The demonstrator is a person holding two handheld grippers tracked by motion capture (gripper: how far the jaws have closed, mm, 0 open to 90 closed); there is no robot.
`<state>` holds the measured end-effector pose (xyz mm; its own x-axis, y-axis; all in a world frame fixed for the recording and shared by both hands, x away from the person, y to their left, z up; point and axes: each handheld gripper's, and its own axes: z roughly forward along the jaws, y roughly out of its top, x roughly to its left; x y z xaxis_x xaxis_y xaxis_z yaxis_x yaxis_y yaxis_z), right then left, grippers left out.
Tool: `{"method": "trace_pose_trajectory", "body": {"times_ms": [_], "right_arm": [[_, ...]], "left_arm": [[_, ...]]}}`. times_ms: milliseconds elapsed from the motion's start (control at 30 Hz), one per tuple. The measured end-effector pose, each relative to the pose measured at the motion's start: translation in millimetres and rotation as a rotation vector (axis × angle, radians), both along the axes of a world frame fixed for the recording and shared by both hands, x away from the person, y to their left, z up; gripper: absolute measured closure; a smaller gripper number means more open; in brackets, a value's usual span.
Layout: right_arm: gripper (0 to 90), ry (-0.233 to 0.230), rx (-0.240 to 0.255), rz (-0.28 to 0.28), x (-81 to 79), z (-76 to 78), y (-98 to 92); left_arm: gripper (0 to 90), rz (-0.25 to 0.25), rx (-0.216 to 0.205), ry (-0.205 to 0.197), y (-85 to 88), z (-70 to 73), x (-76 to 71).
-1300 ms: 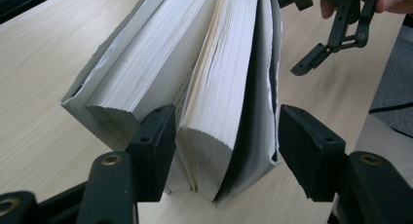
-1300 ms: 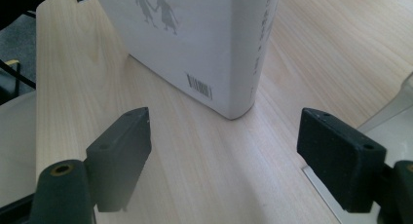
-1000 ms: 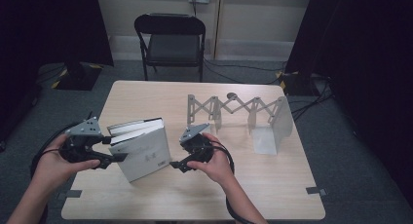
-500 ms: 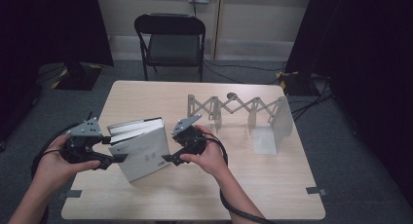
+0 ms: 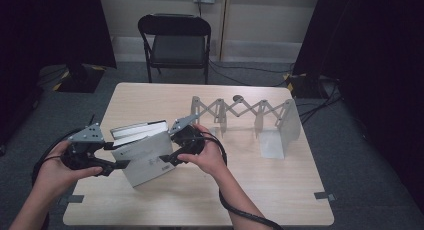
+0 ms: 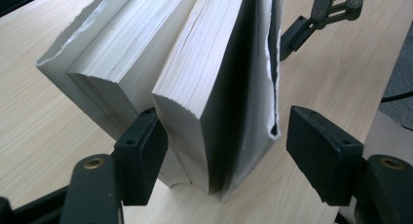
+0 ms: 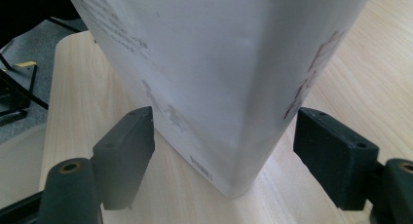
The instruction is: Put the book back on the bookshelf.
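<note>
Between both grippers' open jaws: the book [image 5: 142,152].

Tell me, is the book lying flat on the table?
No, the book stands upright on its edge on the table, between the two grippers.

My right gripper [image 5: 167,157] has travelled leftward across the pale wooden table and slightly upward, from a position a little apart from the thick white paperback book [image 5: 145,155] to one directly against its spine end. My right hand [image 5: 207,155] has followed with it, and the black cable now loops closer to the book. The right jaws have just been closing; in the right gripper view the lower spine corner of the book [image 7: 234,112] stands between the two black pads, neither of which presses on it yet.
</note>
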<state>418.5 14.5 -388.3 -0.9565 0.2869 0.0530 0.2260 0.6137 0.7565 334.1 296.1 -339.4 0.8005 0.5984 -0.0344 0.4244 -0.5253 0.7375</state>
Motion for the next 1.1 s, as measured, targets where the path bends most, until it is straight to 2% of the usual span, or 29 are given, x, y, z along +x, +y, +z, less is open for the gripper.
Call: {"method": "trace_pose_trajectory", "body": {"times_ms": [267,333,367,667,767,800,867,933,1033,1067,1100], "right_arm": [[23.9,-0.002,0.013,-0.01,2.1,-0.3,3.9],[32.5,-0.017,0.005,-0.017,1.5,-1.1,4.0],[32.9,-0.031,-0.004,-0.016,1.1,-1.1,3.2],[45.5,0.004,-0.034,0.054,-10.5,4.9,-4.5],[44.8,0.003,-0.032,0.049,-13.4,4.7,-4.4],[42.0,0.003,-0.027,0.047,-13.1,4.7,-4.0],[33.9,0.014,0.031,0.049,-12.9,6.0,-1.1],[31.5,-0.001,0.048,0.059,-13.3,8.8,3.1],[31.9,-0.024,0.031,0.066,-14.5,11.4,12.3],[34.5,-0.051,0.009,0.06,-15.6,12.3,15.7],[34.5,-0.051,0.009,0.06,-15.6,12.3,15.7]], "left_arm": [[31.8,0.005,0.0,0.002,-0.4,-2.9,-0.7],[32.0,0.005,0.0,0.004,-0.1,-3.9,-0.6],[32.1,0.008,0.0,0.005,0.3,-4.5,-0.4],[31.3,0.03,0.003,0.014,3.7,-10.8,1.8],[31.5,0.031,-0.003,0.01,4.8,-11.7,1.2],[31.5,0.034,0.0,0.009,5.1,-11.6,1.0],[30.6,0.039,-0.003,0.012,5.8,-11.9,1.2],[30.2,0.036,0.004,0.006,7.4,-12.3,1.7],[27.1,0.05,-0.011,0.01,8.7,-14.3,1.9],[24.9,0.055,-0.003,0.005,9.2,-14.8,2.0],[24.9,0.06,-0.001,0.007,9.5,-15.7,1.8]]}}
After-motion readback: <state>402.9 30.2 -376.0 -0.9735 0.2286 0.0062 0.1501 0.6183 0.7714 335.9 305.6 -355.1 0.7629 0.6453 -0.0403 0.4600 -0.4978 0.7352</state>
